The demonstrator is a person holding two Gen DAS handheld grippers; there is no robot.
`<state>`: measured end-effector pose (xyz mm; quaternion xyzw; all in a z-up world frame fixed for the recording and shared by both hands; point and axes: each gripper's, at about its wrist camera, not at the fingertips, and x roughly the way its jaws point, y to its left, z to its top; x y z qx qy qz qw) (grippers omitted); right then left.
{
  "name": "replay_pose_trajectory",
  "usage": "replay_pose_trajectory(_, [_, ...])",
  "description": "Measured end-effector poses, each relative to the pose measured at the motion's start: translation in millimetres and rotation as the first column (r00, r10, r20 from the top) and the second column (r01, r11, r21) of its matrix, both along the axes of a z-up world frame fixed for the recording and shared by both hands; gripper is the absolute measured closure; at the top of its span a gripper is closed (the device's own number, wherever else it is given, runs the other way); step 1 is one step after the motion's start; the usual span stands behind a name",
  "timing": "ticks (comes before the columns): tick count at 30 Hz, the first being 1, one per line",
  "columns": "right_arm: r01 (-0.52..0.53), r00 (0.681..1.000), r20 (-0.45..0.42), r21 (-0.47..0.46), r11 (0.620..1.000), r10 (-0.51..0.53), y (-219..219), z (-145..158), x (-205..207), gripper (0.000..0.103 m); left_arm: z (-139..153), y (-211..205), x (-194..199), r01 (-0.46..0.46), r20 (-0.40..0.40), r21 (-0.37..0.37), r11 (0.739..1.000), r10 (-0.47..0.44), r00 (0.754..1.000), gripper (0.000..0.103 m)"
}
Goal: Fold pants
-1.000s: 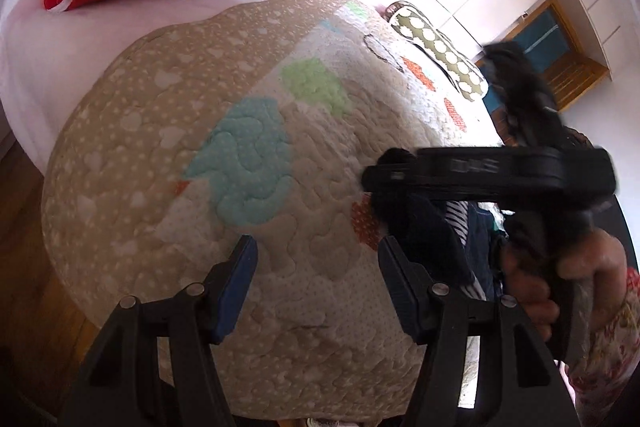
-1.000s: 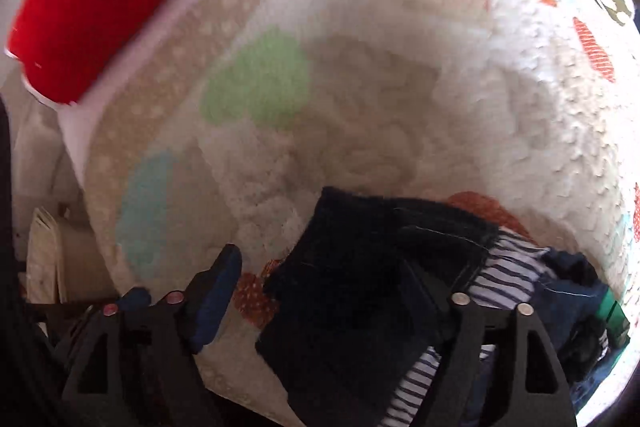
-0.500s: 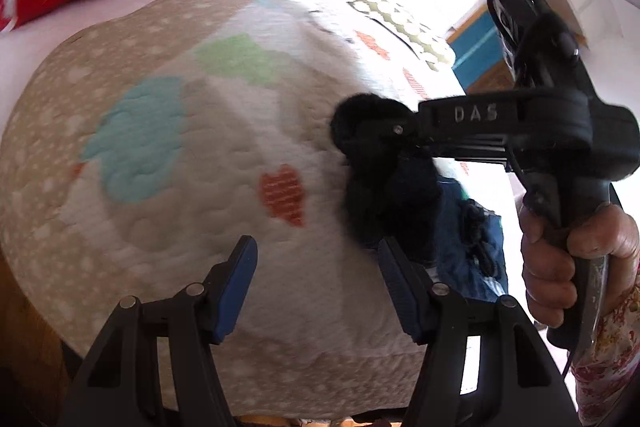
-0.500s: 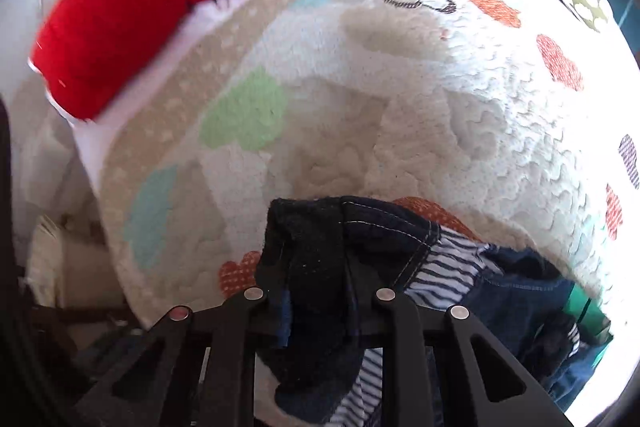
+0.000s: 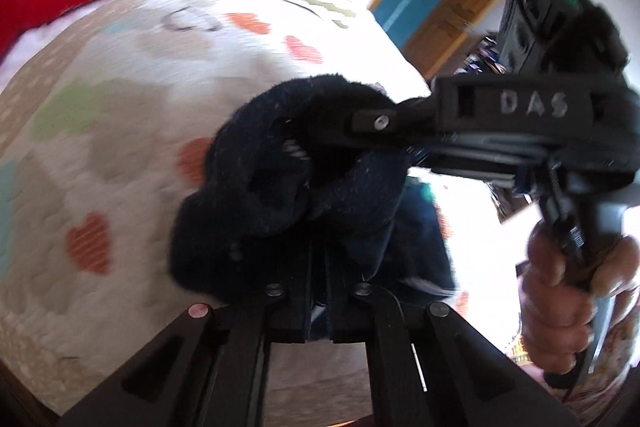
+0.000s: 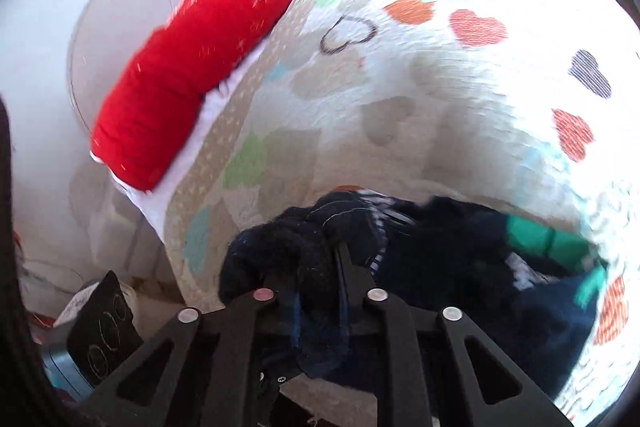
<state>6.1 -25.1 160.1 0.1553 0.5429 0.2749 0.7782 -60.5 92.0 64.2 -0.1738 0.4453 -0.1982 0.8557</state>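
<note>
The dark navy pants hang bunched above the heart-patterned quilt. My left gripper is shut on the pants' lower edge. My right gripper reaches in from the right and is shut on the upper part of the same cloth. In the right wrist view my right gripper is closed on the navy pants, lifted over the quilt. The pants' legs are hidden in the bunch.
A pile of other clothes, navy, striped and green, lies on the quilt beside the pants. A red cushion lies along the bed's far edge. A wooden door frame stands beyond the bed.
My left gripper went from open to shut on the pants. My right gripper closed on them earlier and has lifted them off the pile. Both views swung right.
</note>
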Motion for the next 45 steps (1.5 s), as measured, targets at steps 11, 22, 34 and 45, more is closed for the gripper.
replay_pose_trajectory(11, [0.275,0.961,-0.057,0.15,0.95,-0.27,-163.9,-31.2,-33.7,0.09,-3.0,-115.2,4.6,0.218,-0.06,0.026,0.976,-0.217,0.974,0.099])
replay_pose_trajectory(22, [0.47,0.878,0.053,0.079,0.879,-0.475,-215.3,-41.4,-61.7,0.069,25.9,-86.8,-14.9,0.233,-0.01,0.008,0.973,-0.233,0.973,0.057])
replay_pose_trajectory(34, [0.301,0.929,0.118,0.311,0.902,-0.35,-172.1,-11.4,-95.0,0.067,-34.1,-100.1,8.1,0.184,-0.168,0.064,0.981,-0.172,0.971,0.057])
replay_pose_trajectory(45, [0.391,0.918,0.064,0.013,0.92,-0.391,-154.6,-69.0,-71.8,0.071,-14.3,-95.6,-6.4,0.197,-0.122,0.091,0.976,-0.185,0.975,0.055])
